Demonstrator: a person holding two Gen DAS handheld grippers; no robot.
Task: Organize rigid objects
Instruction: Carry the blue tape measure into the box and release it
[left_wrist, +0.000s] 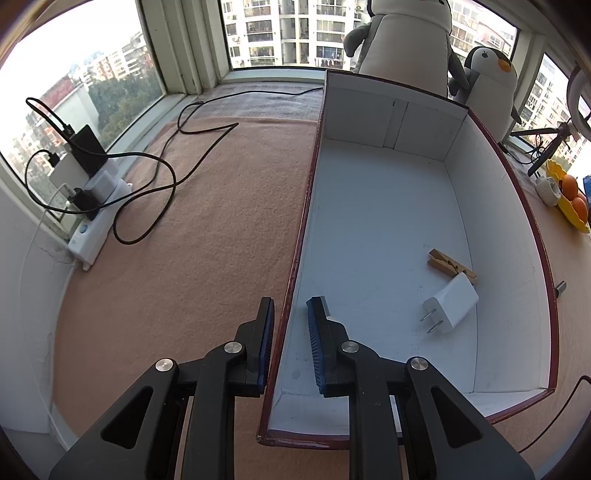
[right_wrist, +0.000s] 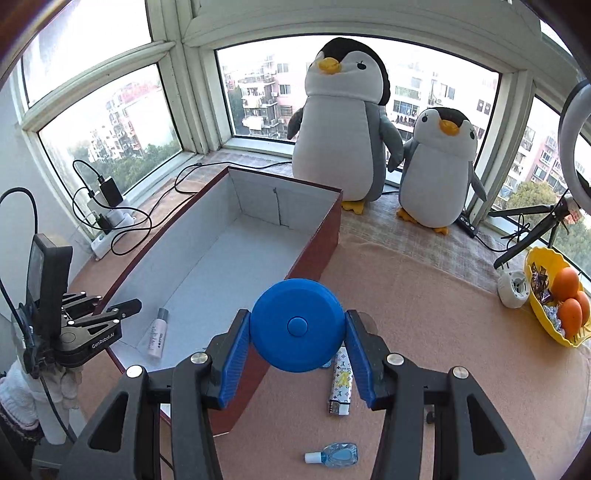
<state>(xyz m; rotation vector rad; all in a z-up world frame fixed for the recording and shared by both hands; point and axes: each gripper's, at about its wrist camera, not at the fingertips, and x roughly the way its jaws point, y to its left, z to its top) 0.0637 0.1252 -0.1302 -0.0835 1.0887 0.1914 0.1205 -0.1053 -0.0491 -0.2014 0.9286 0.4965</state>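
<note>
A long box (left_wrist: 509, 206), white inside and dark red outside, lies on the tan cloth. On its floor are a wooden clothespin (left_wrist: 452, 266), a white charger plug (left_wrist: 450, 306) and a small pale tube (right_wrist: 158, 334). My left gripper (left_wrist: 290, 306) straddles the box's left wall with its jaws a little apart, one finger outside and one inside. My right gripper (right_wrist: 297, 314) is shut on a round blue tape measure (right_wrist: 297, 332), held in the air above the box's right wall near its front end. On the cloth below lie a patterned lighter (right_wrist: 340, 384) and a small blue bottle (right_wrist: 334, 455).
Two penguin plush toys (right_wrist: 343, 122) stand at the window behind the box. A power strip (left_wrist: 98, 221) with chargers and black cables lies at the left. A yellow bowl (right_wrist: 543, 266) with oranges, a white round object (right_wrist: 511, 288) and a tripod (right_wrist: 532, 229) sit at the right.
</note>
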